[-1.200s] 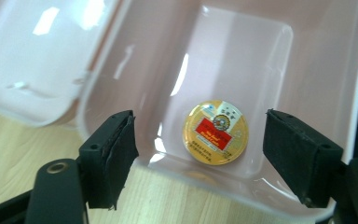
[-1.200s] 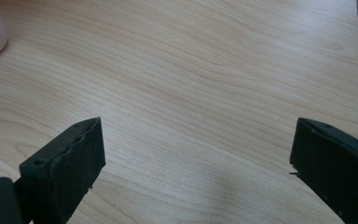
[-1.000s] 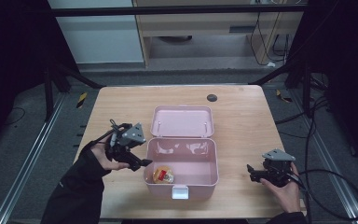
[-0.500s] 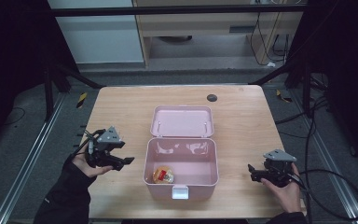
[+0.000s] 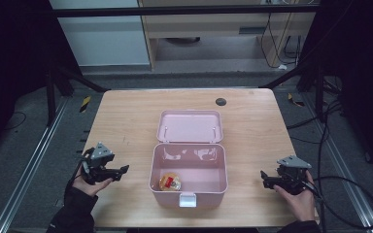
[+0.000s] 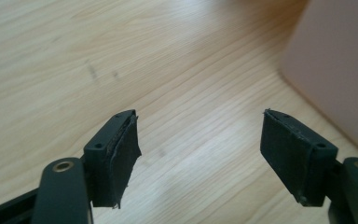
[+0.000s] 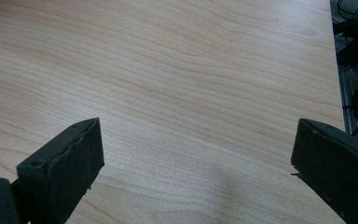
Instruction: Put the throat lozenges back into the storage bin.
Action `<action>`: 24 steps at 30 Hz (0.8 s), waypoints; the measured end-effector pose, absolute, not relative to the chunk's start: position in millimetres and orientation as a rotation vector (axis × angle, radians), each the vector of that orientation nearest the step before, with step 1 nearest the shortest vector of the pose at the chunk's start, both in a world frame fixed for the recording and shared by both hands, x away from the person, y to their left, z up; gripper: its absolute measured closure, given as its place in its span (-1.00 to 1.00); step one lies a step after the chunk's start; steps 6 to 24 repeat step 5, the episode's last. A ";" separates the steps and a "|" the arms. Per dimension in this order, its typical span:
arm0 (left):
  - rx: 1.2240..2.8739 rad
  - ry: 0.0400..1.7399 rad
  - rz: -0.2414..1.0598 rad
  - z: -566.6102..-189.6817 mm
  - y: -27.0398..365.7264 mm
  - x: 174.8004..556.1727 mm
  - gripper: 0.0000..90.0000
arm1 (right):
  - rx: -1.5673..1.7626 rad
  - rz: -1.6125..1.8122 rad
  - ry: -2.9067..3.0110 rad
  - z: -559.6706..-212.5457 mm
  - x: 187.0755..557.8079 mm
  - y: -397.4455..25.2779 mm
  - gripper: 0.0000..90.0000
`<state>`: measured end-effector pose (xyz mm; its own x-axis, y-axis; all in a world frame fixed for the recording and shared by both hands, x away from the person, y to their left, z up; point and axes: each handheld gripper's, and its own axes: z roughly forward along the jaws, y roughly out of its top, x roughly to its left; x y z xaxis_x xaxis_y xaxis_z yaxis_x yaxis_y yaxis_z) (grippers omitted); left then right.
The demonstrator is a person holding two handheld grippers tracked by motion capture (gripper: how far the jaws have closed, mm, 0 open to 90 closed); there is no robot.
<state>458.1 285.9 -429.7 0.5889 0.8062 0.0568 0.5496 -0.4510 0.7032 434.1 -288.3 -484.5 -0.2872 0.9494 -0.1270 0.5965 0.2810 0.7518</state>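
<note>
Status: pink box (image 5: 189,175) sits mid-frame in the high view, lid (image 5: 190,126) swung fully open and lying flat toward the top of the frame. One small orange-red packaged item (image 5: 170,182) lies inside, at the lower-left corner of the box floor; its label is too small to read. The placing looks done. What's probably left is swinging the lid down and snapping the white latch (image 5: 187,199), which sits on the front wall at the bottom edge of the box.

Orientation: the box's long axis runs left-right across the frame. The hinge side faces the top of the frame and the latch side faces the bottom, toward the person. The open lid mirrors that, with its long axis also left-right.

Left gripper (image 5: 121,170) is at lower left, just beside the box's left wall but not touching it, tips pointing right at the box. In the left gripper view, the jaws are spread with nothing between them, bare table (image 6: 121,60) below, and the pink wall (image 6: 340,60) at upper right.

Right gripper (image 5: 265,179) is at lower right, well apart from the box, tips pointing left. Jaws are wide apart and empty over the wood (image 7: 191,93).

Neither gripper is on the lid yet.
</note>
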 end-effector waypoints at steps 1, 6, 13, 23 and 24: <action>2.155 1.095 0.519 -433.2 289.0 458.2 -0.41 | 1.387 0.796 1.979 -485.1 434.1 -288.7 -0.94; 2.115 1.199 0.544 -446.4 299.0 457.8 -0.44 | 1.398 0.791 1.979 -487.2 434.6 -290.2 -0.95; 2.115 1.199 0.544 -446.4 299.0 457.8 -0.44 | 1.398 0.791 1.979 -487.2 434.6 -290.2 -0.95; 2.115 1.199 0.544 -446.4 299.0 457.8 -0.44 | 1.398 0.791 1.979 -487.2 434.6 -290.2 -0.95; 2.115 1.199 0.544 -446.4 299.0 457.8 -0.44 | 1.398 0.791 1.979 -487.2 434.6 -290.2 -0.95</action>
